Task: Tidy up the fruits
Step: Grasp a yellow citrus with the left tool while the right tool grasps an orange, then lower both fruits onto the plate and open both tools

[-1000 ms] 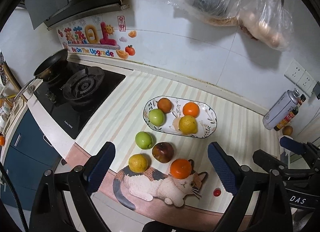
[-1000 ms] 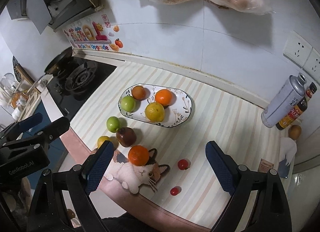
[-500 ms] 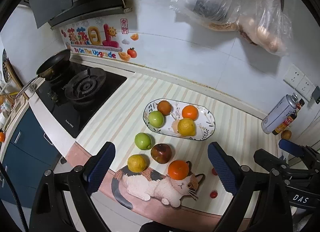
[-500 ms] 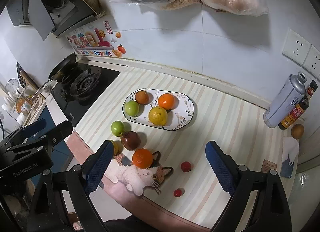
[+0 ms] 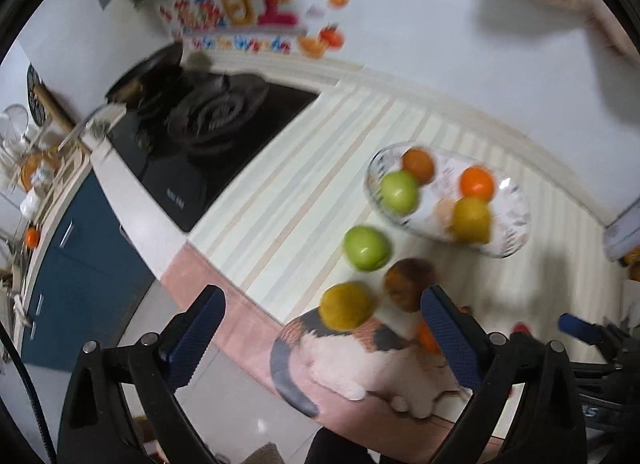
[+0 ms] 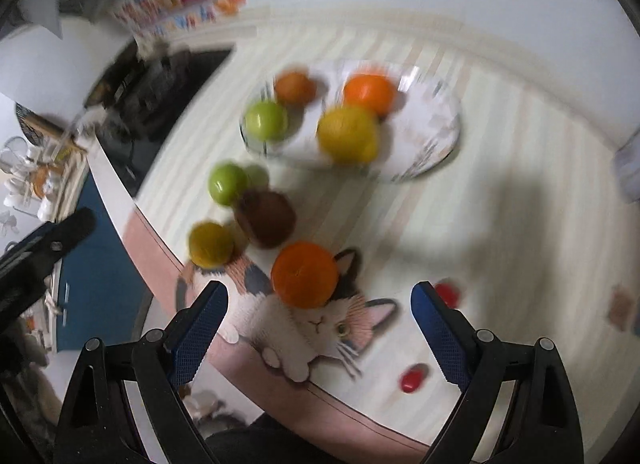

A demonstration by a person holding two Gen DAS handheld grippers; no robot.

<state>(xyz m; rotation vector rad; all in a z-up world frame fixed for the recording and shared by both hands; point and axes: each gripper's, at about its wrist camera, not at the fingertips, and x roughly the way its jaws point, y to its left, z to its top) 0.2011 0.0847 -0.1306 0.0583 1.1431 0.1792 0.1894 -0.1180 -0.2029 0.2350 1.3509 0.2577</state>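
Observation:
An oval patterned plate (image 6: 436, 136) holds a green apple (image 6: 266, 120), a brown fruit (image 6: 295, 87), an orange (image 6: 369, 94) and a yellow fruit (image 6: 348, 134). On the striped mat lie a loose green apple (image 6: 227, 183), a dark brown fruit (image 6: 265, 218), a yellow fruit (image 6: 211, 245) and an orange (image 6: 305, 275). My right gripper (image 6: 318, 328) is open, just above the loose orange. My left gripper (image 5: 320, 336) is open above the loose yellow fruit (image 5: 347, 305); the plate (image 5: 516, 224) lies beyond it. Both views are blurred.
Two small red tomatoes (image 6: 447, 294) (image 6: 413, 379) lie on the mat at the right. A gas stove (image 5: 208, 120) with a pan stands at the left. The counter's front edge (image 5: 224, 296) runs under both grippers. A spray can (image 5: 624, 224) stands at the far right.
Both grippers have dropped and moved closer to the loose fruits near the counter's front edge. The left view has swung left. Both stay open.

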